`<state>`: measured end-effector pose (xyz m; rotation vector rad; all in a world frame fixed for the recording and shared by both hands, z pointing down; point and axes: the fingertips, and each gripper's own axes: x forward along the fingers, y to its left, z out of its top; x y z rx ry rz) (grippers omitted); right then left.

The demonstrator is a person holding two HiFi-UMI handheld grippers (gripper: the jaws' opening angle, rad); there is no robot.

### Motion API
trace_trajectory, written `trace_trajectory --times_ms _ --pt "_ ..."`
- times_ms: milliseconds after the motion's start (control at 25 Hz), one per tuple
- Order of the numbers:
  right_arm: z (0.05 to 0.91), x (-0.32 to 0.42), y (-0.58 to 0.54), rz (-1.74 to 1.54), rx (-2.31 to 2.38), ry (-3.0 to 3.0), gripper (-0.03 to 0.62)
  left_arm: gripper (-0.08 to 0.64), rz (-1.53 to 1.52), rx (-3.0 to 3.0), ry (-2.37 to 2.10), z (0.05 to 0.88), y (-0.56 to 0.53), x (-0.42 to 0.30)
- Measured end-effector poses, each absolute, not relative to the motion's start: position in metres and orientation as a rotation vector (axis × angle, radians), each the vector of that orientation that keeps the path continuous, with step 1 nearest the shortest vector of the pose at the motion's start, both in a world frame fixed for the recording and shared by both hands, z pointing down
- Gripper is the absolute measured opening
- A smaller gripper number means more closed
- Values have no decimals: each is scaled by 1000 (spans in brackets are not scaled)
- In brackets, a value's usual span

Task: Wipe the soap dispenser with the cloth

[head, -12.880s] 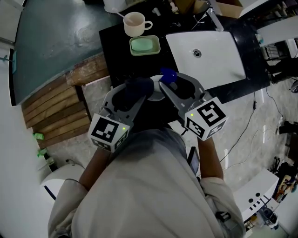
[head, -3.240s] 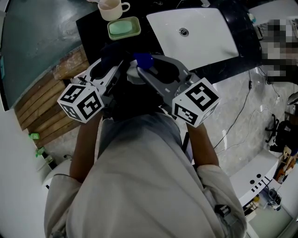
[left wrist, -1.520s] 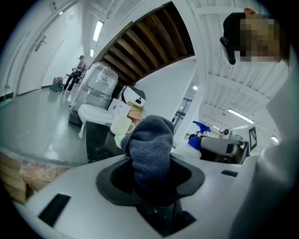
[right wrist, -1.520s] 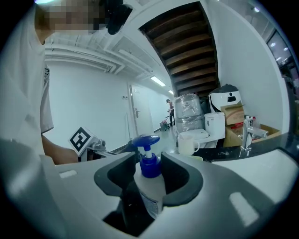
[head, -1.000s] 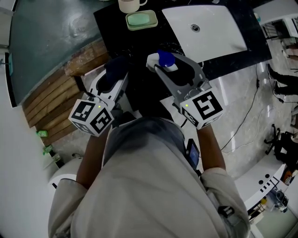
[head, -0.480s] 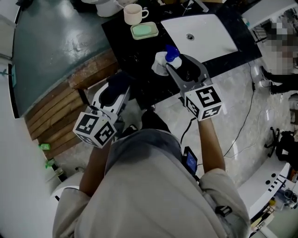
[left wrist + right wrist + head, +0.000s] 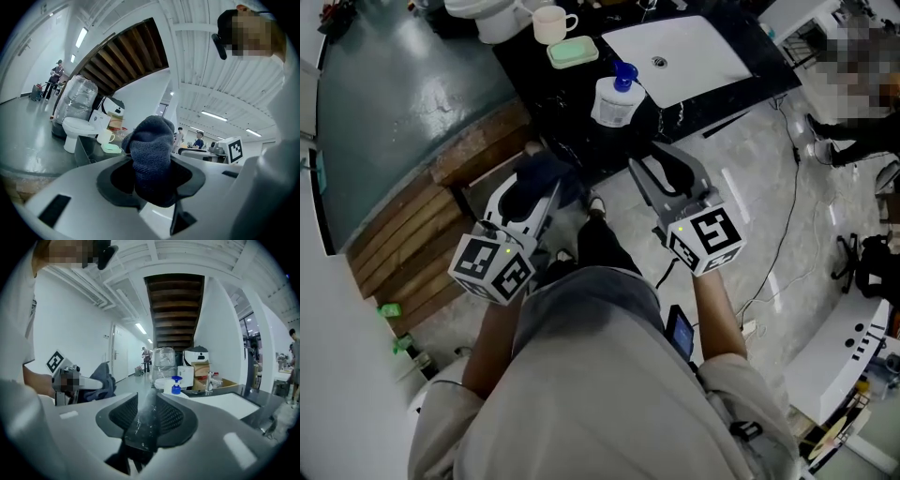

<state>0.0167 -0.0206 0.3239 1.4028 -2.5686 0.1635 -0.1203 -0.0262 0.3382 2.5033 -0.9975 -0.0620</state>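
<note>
Cannot make out pads of the left gripper (image 7: 152,164) behind the bunched cloth (image 7: 150,140). Loses the toilet (image 7: 480,17) past the head view's top edge, upper left. Shows, in the right gripper view, little of the soap dispenser (image 7: 176,385) below its pump.

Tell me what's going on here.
A person holds a gripper in each hand. The left gripper is shut on a dark cloth. The right gripper holds nothing; its jaws have just been closing. The soap dispenser stands on the black counter beside the sink, apart from both grippers.
</note>
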Motion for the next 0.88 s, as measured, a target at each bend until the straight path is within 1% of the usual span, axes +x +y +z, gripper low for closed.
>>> trace_trajectory --times_ms 160,200,480,880 --pt "313 13 21 152 1409 -2594 17 163 -57 2520 -986 334 -2 -114" --pt "310 13 30 152 1413 -2603 2 163 -58 2527 -987 332 4 -113" --pt "294 21 71 140 1505 -2574 0 163 -42 2607 -1027 314 29 -107" --pt "283 21 83 142 1556 -2564 -2 163 -17 2696 -1013 290 33 -105"
